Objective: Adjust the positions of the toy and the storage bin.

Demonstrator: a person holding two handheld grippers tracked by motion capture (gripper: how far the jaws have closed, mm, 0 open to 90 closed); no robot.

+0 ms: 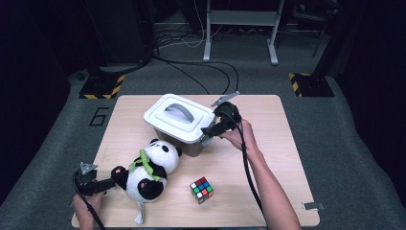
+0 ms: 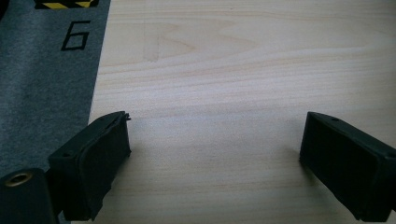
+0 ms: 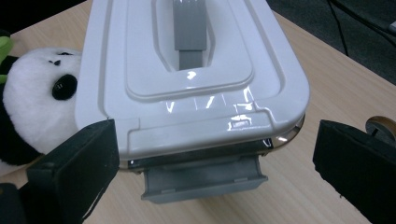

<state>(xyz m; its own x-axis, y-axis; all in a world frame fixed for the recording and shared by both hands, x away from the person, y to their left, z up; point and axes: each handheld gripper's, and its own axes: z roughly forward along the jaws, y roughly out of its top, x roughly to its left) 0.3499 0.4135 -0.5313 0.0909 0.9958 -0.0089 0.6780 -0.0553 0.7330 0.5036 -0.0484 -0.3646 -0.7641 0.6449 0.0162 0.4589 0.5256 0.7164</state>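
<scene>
The lidded box (image 1: 181, 123) sits mid-tabletop (image 1: 282, 143), beside a panda (image 1: 148, 167). The right tool (image 1: 210, 130), jaws apart, faces its grey end latch (image 3: 205, 179). Rigid, glossy plastic looks slippery; the latch or handle (image 3: 189, 28) seems the best hold. The left tool (image 1: 112, 183) is apart too

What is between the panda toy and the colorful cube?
Nothing. In the high view, bare wooden table separates the panda toy from the colorful cube; they sit apart.

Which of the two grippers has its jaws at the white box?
The right gripper: its open jaws stand on either side of the white box's grey latch end. The left gripper, beside the panda, faces bare table.
</scene>
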